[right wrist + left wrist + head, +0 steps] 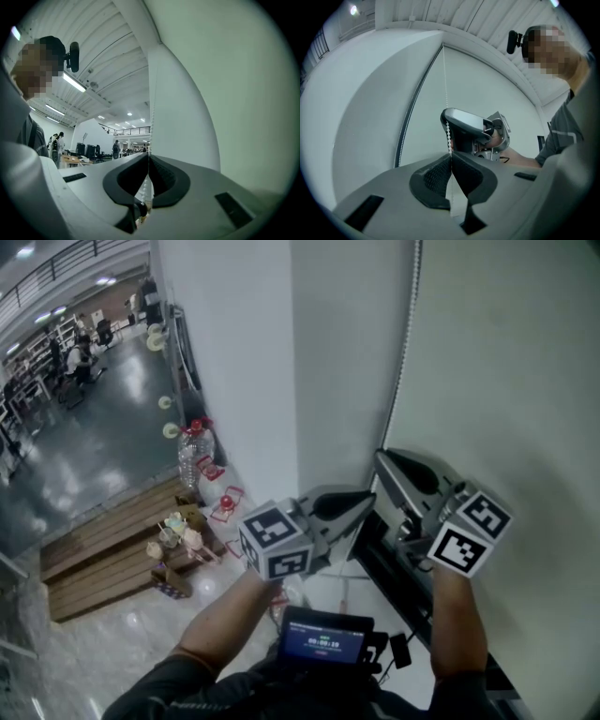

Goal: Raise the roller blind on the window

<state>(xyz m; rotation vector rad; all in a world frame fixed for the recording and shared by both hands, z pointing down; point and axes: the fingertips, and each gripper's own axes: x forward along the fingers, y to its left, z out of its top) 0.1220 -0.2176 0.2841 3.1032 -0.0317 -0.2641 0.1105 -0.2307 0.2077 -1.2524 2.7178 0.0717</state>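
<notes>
From the head view, you hold both tools up in the corner where the white pillar (253, 371) meets the roller blind (525, 381); the blind hangs as a pale sheet filling the right of the picture, with a dark strip (405, 343) running down its left edge; your left gripper (367, 501) points in towards that edge, and your right gripper (382, 460) sits just beside it and a little higher; down to the left lie a wooden platform (103, 563) and a water bottle (195, 454) on the floor, and a small lit screen (323, 638) sits at your chest.

In the left gripper view, a white bead chain (446, 101) drops from the top of the blind straight into your left jaws; they are pressed together on it, and the chain shows again below the pads; your right gripper shows just above them, its tip against the same chain.

In the right gripper view, your right jaws are likewise pressed together, pinching the bead chain; beads show in the gap below the pads and the strand runs up along the pillar's edge; the blind fills the right side, and an open hall with desks and people lies far off to the left.
</notes>
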